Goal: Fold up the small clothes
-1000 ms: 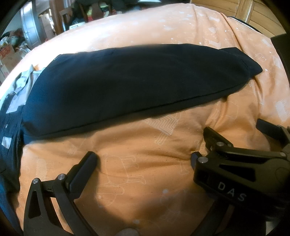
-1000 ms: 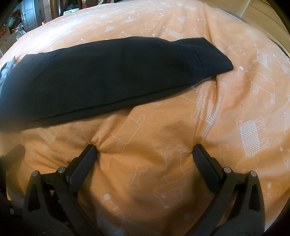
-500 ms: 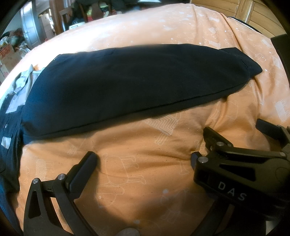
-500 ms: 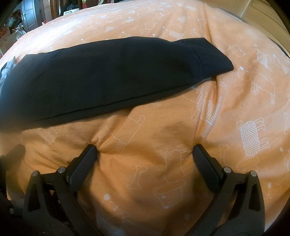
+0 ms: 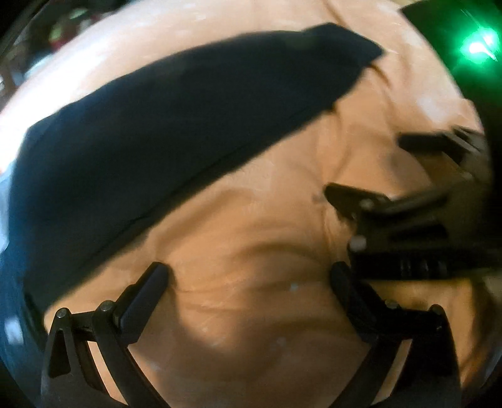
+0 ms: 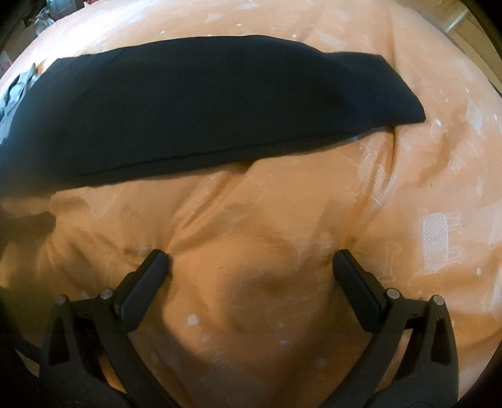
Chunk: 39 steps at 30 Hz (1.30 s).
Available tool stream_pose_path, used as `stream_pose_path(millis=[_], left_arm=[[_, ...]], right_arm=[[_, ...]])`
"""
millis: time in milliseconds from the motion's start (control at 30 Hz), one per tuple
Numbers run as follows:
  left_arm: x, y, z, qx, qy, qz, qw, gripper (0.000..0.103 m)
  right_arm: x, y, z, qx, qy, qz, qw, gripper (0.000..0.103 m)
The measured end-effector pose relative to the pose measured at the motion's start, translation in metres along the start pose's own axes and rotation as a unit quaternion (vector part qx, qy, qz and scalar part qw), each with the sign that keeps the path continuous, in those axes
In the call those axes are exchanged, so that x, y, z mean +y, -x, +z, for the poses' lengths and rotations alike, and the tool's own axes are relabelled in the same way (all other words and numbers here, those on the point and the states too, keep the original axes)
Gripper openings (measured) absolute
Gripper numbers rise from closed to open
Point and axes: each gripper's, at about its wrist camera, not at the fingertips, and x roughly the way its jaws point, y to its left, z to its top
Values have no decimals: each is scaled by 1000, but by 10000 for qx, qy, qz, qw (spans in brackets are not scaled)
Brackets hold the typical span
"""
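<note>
A dark navy garment (image 5: 175,131) lies folded into a long flat band across the orange duvet (image 5: 257,238), also seen in the right wrist view as the navy garment (image 6: 200,100). My left gripper (image 5: 248,279) stands open on bare duvet just short of the garment's near edge, nothing between its fingers. The right gripper (image 5: 370,175) shows at the right of the left wrist view, open, fingers resting on the duvet. In its own view my right gripper (image 6: 249,260) is open on the duvet (image 6: 313,201), below the garment's near edge. The left view is blurred.
More dark clothing with pale grey patches (image 6: 18,91) lies at the left end of the garment. A bright green light (image 5: 477,47) glows on a dark object at the upper right. Room clutter (image 6: 40,18) sits beyond the bed's far left edge.
Both grippers have shifted after holding still; the left view has swung and blurred, with the garment now running diagonally. The right gripper has moved left along the garment. Both stay open.
</note>
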Motion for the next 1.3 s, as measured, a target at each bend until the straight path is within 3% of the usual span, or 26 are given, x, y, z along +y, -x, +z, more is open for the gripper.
stream_pose_path(millis=[133,233,367,433,500,533,600,667,700,733,767,800,833,867,900,933,967,1000,1133,1200,1300], left_arm=[[0,-3,0,-260,183,-249,9992,103],[-5,-8,3,-324,212,-401,9984,103],[-2,-11,14,185,244,-863,9958,103],[7,1,17,382,218,-954,9945,103],[8,21,17,295,149,-990,9945,103],[8,34,18,133,107,-994,9949,103],[19,78,19,-403,28,-931,9948,103],[45,134,21,-1197,88,-656,9906,103],[59,173,19,-1868,133,-426,9814,103],[71,212,12,-2649,145,-71,9641,103],[82,240,3,-3351,179,262,9417,103],[104,269,-11,-4176,349,557,9063,103],[118,284,-22,-4650,668,583,8809,103],[140,292,-31,-4887,1176,335,8638,103],[164,292,-31,-4728,1698,48,8646,103],[180,287,-28,-4469,2001,-44,8719,103],[192,282,-26,-4272,2093,-55,8796,103],[205,284,-31,-4167,2094,55,8846,103],[232,286,-52,-3851,1913,435,9018,103],[254,295,-68,-3674,1922,528,9085,103],[300,313,-96,-3622,2111,717,9050,102]], right_arm=[[-4,-5,-10,-1,-238,386,9990,103],[-8,-11,-17,-43,-551,371,9978,103],[-3,-15,-30,-175,-897,170,9957,103],[-5,-14,-36,-171,-940,293,9950,103],[-13,-9,-40,-215,-1022,596,9927,103],[-22,-6,-44,-360,-1215,962,9873,103],[-45,18,-51,-831,-1764,1931,9616,100],[-68,64,-55,-1601,-2101,2327,9360,100],[-78,90,-59,-2127,-2216,2469,9191,101],[-87,114,-67,-2748,-2331,2564,8969,103],[-92,127,-77,-3356,-2413,2566,8737,103],[-98,139,-89,-3905,-2484,2602,8474,103],[-97,137,-95,-4062,-2488,2741,8355,103],[-96,125,-95,-3924,-2467,3042,8322,103],[-100,105,-89,-3502,-2540,3246,8411,103],[-98,84,-82,-3152,-2609,3085,8587,103],[-103,63,-75,-2680,-2699,2790,8817,103],[-107,50,-72,-2468,-2780,2706,8880,101],[-145,-16,-70,-1920,-3500,2451,8835,93],[-151,-18,-64,-1674,-3599,2162,8920,78],[-136,0,-54,-1467,-3660,2026,8964,73]])
